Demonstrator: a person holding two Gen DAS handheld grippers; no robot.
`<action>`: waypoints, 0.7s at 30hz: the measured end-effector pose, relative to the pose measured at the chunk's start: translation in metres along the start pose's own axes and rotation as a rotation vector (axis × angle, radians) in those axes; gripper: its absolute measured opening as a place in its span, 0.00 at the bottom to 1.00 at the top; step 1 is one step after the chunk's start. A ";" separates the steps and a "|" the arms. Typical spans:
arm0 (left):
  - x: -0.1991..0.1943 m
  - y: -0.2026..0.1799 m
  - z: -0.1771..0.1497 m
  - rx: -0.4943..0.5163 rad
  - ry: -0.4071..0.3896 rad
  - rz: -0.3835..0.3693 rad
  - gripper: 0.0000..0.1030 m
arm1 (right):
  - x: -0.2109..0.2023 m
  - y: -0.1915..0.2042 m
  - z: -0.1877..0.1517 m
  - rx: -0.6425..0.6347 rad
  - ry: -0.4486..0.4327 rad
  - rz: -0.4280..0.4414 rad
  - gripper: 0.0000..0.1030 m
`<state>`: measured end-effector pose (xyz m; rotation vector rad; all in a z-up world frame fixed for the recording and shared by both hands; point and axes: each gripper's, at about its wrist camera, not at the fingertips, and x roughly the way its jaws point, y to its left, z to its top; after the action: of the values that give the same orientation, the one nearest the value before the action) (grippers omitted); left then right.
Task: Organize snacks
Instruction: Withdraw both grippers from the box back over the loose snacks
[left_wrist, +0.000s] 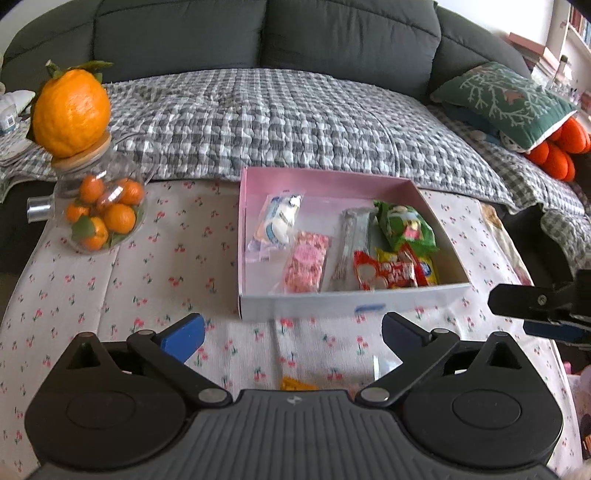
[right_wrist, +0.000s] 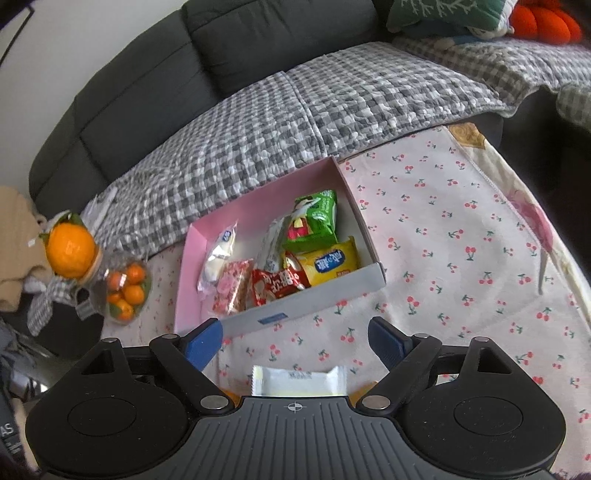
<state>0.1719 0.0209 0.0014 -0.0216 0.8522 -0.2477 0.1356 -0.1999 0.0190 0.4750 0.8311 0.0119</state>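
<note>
A pink-lined cardboard box (left_wrist: 325, 177) stands on the cherry-print cloth and holds several snack packets: a green bag (left_wrist: 404, 225), a red packet (left_wrist: 380, 273), a pink packet (left_wrist: 306, 262), a silver bar (left_wrist: 351, 243) and a clear white-and-blue packet (left_wrist: 277, 221). The box also shows in the right wrist view (right_wrist: 258, 195), with a yellow packet (right_wrist: 328, 264) in it. My left gripper (left_wrist: 293, 334) is open and empty, in front of the box. My right gripper (right_wrist: 295, 338) is open, above a pale white-yellow packet (right_wrist: 299, 380) on the cloth. The right gripper also shows at the right edge of the left wrist view (left_wrist: 532, 306).
A glass jar of small oranges (left_wrist: 101, 210) with a large orange (left_wrist: 72, 110) on its lid stands at the table's left. A grey sofa with a checked quilt (left_wrist: 295, 118) runs behind the table. A green cushion (left_wrist: 506, 96) lies at the right. Something yellow (left_wrist: 295, 384) lies under my left gripper.
</note>
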 end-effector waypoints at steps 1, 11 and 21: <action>-0.002 0.000 -0.003 -0.001 0.002 -0.003 0.99 | -0.001 0.000 -0.001 -0.008 0.003 -0.004 0.86; -0.011 -0.005 -0.034 0.055 0.011 -0.039 0.99 | -0.014 -0.001 -0.023 -0.142 0.017 -0.046 0.86; -0.024 -0.007 -0.063 0.132 0.031 -0.076 0.99 | -0.024 -0.020 -0.052 -0.236 0.034 -0.096 0.85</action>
<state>0.1083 0.0248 -0.0217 0.0731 0.8657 -0.3755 0.0790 -0.2018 -0.0018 0.2128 0.8727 0.0293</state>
